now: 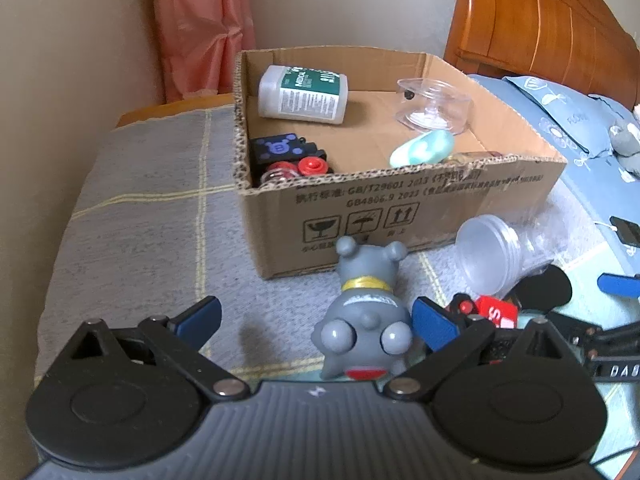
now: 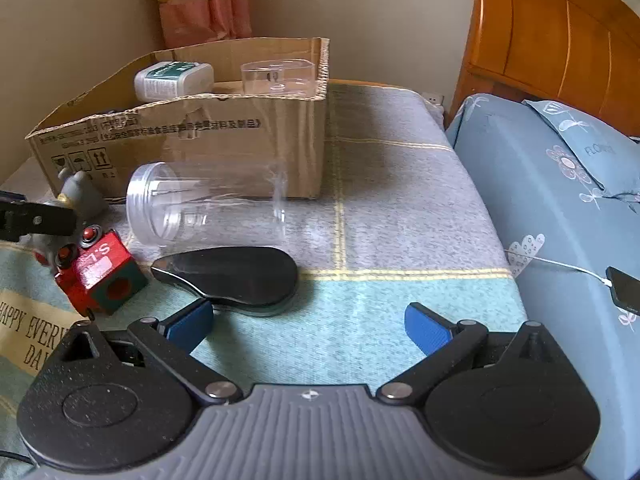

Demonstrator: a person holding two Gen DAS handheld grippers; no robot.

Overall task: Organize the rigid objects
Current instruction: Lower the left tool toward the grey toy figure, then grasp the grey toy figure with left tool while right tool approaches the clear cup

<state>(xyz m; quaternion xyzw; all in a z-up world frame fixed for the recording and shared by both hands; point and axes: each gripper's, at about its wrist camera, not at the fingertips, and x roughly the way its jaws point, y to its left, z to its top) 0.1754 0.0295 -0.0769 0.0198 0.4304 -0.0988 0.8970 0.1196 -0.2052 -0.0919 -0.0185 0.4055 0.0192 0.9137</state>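
The left gripper is spread wide, its blue pads on either side of a grey toy dog that stands on the bed between them; the right pad sits just beside the toy's flank, though whether it touches is hard to tell from this angle. Straight ahead of this gripper, beyond the dog, stands an open cardboard box. Inside it lie a white bottle with a green label, a clear plastic container, a pale mint oval case and a black block with red knobs. To the right of the gripper a clear jar lies on its side, with a red cube nearer in.

The right gripper is also spread wide and holds nothing. Just ahead of its left pad rests a black glasses case, flat on the bed. Beyond that lies the clear jar, its mouth turned left, and the red cube sits to the left. A blue floral pillow lies off to the right.
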